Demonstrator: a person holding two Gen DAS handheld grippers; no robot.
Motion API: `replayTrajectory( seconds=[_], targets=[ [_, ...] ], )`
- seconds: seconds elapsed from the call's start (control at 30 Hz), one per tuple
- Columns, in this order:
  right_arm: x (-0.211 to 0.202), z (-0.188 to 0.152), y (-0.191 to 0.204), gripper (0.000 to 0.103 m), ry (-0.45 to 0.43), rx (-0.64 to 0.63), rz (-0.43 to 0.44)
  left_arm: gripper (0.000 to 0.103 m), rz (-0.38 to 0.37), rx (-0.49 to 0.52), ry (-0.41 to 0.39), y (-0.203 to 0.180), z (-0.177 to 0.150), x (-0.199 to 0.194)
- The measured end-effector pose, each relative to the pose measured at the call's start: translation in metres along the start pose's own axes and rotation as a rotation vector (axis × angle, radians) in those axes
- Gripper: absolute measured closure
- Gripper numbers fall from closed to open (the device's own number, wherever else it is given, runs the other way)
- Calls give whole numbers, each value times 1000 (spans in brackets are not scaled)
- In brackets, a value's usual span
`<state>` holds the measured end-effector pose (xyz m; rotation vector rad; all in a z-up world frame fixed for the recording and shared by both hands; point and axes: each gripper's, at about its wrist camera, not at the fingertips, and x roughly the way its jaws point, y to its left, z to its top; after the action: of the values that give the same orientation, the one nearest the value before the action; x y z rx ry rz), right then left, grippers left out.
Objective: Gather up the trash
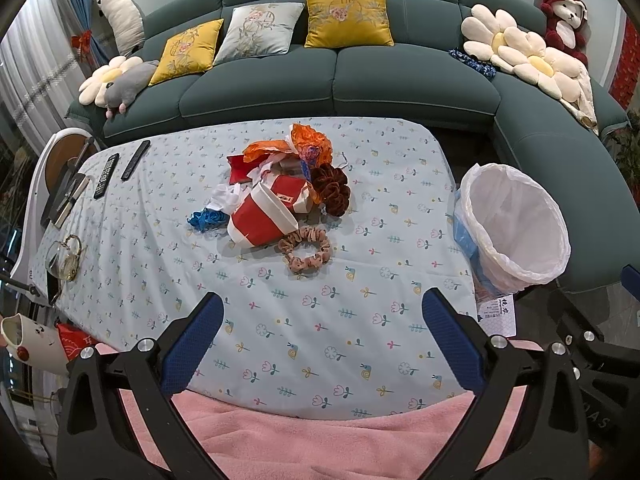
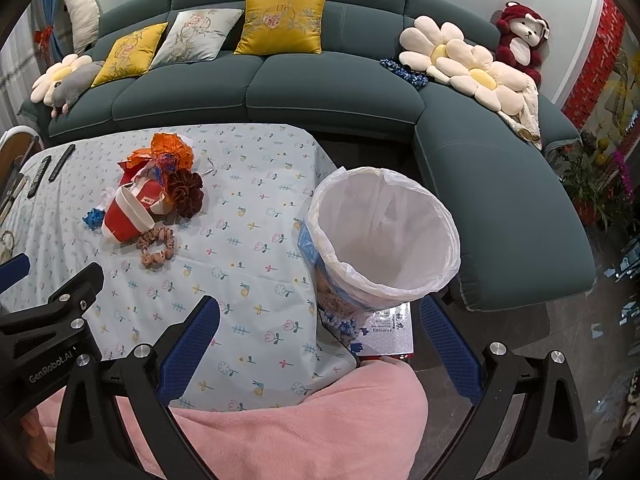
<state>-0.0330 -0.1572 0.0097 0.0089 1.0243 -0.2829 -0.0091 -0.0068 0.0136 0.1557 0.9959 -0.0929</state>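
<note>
We hold the left gripper (image 1: 322,344) with its blue-padded fingers (image 1: 192,344) spread wide and nothing between them; they hover above the near part of the flowered tablecloth (image 1: 304,312), touching nothing. Ahead of these fingers, well apart from them, lies the trash pile: a red and white paper cup (image 1: 260,220) on its side, a pink scrunchie (image 1: 306,249) just in front of it, a brown scrunchie (image 1: 331,189) to the right of the cup, crumpled orange wrapping (image 1: 308,146) at the far end, and a small blue scrap (image 1: 205,219) to the cup's left. Off to the right of the fingers, beside the table edge, stands the bin with a white liner (image 1: 516,224).

We hold the right gripper (image 2: 318,350) the same way, fingers (image 2: 190,344) released and wide apart, gripping nothing. The lined bin (image 2: 384,236) stands just ahead of them, between the two fingers in the view, its mouth open toward us. The cup (image 2: 128,216) and scrunchies lie ahead to the left, well apart from the fingers. A pink blanket (image 2: 280,416) lies below both grippers.
</note>
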Motion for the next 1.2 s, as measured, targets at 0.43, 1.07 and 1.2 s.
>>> replayTrajectory(
  seconds=[0.43,1.07,1.2],
  targets=[
    [-6,4,-5,7,-12,9,9,8,3,1,-4,-1,2,2],
    [-7,4,-7,7,-16,9,7,8,-9,3,-15,-6,6,-3],
    [-7,3,-6,7,-17,8,6,8,-11,2,-14,-7,7,-3]
  ],
)
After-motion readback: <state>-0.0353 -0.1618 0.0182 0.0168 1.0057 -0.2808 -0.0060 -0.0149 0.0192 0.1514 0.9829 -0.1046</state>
